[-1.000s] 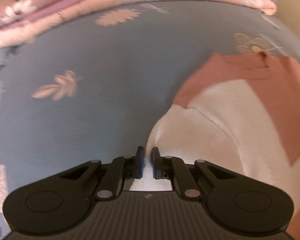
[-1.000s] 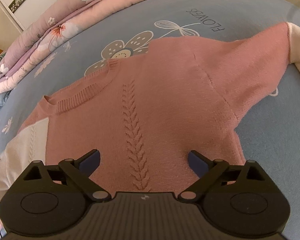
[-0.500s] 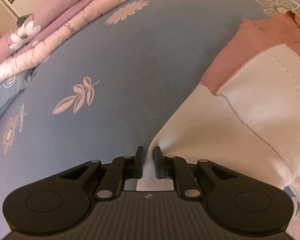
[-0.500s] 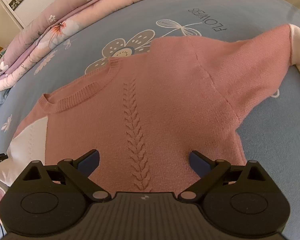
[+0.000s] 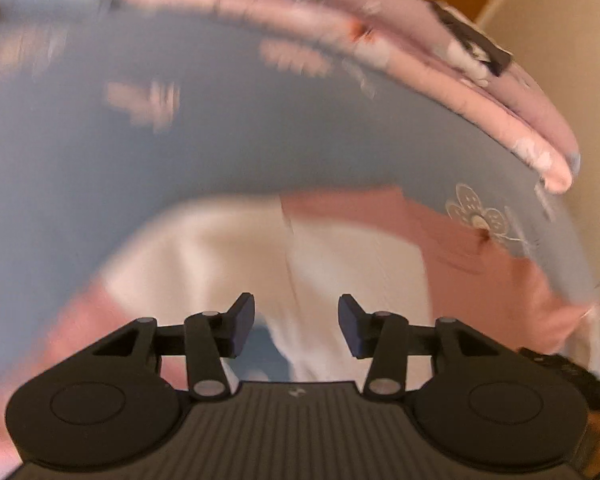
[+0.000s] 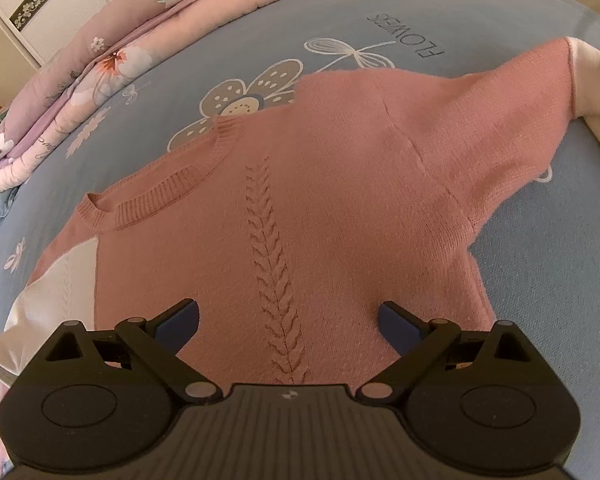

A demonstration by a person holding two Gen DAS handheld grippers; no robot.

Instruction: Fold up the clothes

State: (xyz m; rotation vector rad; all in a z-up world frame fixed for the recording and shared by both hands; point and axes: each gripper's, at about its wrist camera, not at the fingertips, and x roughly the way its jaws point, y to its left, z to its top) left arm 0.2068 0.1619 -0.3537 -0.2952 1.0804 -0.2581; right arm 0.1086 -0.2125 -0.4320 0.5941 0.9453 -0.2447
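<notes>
Blue flower-printed bedsheet (image 6: 540, 280) is spreading under everything I am working on. My left gripper (image 5: 296, 326) is hanging over the cream sleeve (image 5: 228, 256), its jaws having just been opening, standing apart with nothing between the pads. My right gripper (image 6: 288, 320) is hovering wide open above the lower front of the pink sweater (image 6: 320, 184), which is lying flat and face up on the sheet. Beyond it, a folded pink floral quilt (image 6: 112, 60) is lying along the far edge.
</notes>
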